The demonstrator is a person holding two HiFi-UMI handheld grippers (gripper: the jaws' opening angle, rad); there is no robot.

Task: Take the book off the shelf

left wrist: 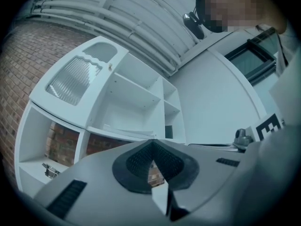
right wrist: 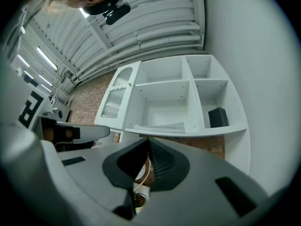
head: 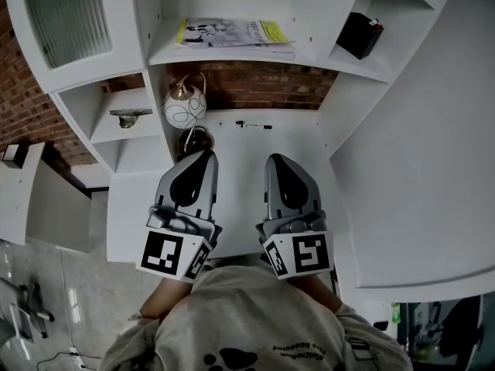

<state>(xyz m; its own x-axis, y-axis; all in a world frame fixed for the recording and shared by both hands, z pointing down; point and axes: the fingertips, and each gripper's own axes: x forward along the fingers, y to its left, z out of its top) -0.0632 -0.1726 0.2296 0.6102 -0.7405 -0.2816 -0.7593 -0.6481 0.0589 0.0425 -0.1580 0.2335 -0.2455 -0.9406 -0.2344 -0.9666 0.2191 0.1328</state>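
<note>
The book (head: 232,34) lies flat on the middle shelf of a white shelf unit (head: 155,22); its cover is pale with yellow patches. It shows as a thin flat stack (left wrist: 127,132) in the left gripper view and again as the book (right wrist: 162,126) in the right gripper view. My left gripper (head: 201,154) and right gripper (head: 277,159) hover side by side over the white desk (head: 240,230), well below the book's shelf. Both are shut with nothing between the jaws.
A round white lamp (head: 184,108) stands at the desk's back left, and a black marker (head: 254,125) lies beyond the grippers. A black box (head: 360,34) sits on the right shelf. A small metal object (head: 130,117) rests in the left cubby. Brick wall (head: 255,83) backs the desk.
</note>
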